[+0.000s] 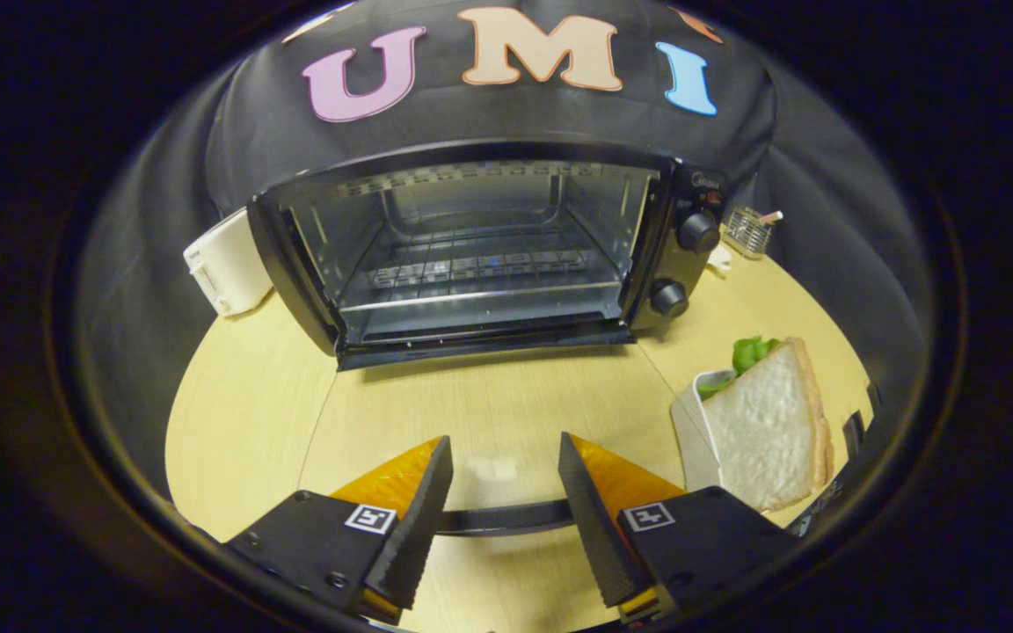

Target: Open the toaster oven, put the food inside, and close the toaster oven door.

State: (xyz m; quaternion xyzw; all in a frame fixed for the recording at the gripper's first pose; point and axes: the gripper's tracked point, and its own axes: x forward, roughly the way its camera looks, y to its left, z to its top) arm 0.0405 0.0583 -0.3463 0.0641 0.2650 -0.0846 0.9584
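Note:
The black toaster oven (489, 255) stands at the back of the round wooden table (243, 413). Its glass door (489, 404) hangs folded down flat toward me, and the wire rack (471, 268) inside is bare. The door's dark handle (506, 519) runs across the gap between my fingers, low down near their bases. My gripper (505, 440) is open above the door's front edge, with nothing pressed between the fingers. A triangular sandwich (770, 426) with green lettuce stands in a white holder (691, 422) just right of the right finger.
A white toaster (225, 264) sits behind the oven's left side. A small metal mesh holder (748, 230) stands at the back right by the oven's two knobs (698, 232). Bare table lies left of the door.

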